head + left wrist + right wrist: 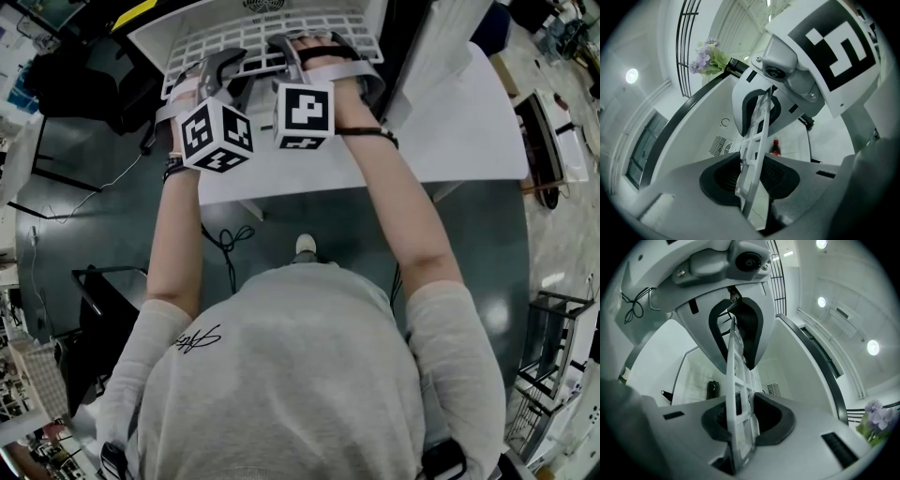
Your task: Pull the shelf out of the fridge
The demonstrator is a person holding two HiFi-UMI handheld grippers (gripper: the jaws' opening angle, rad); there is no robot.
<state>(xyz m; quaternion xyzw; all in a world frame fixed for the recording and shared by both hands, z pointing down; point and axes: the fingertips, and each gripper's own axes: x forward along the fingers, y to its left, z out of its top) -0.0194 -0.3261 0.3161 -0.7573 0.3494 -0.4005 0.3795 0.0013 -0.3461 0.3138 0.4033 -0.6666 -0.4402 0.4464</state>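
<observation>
both of my tongs are clenched on the shelf [281, 33], the white lattice that lies at 12 o'clock from me in the head view. in the left gripper view the left tongs [752, 176] have their dark pads pressed on either side of the thin grid edge. in the right gripper view the right tongs [743, 420] pinch the same edge in the same way. seen from my head, the left tongs [223, 67] bite at about 11 o'clock and the right tongs [302, 49] at about 12. they are just beside each other, the right one a touch deeper. the edge i hold runs across me from 9 to 3. the rest of the lattice stretches away toward 12 into the fridge [708, 136], where a red-capped bottle [776, 146] stands at the back. i cannot tell how much of the shelf is inside the runners. my judgement is that the pull has to come straight back toward 6, square to that edge. neither hand is clearly the nearer one, so both should draw evenly. with both grips close together near the middle, an uneven tug could skew the shelf and jam it.
</observation>
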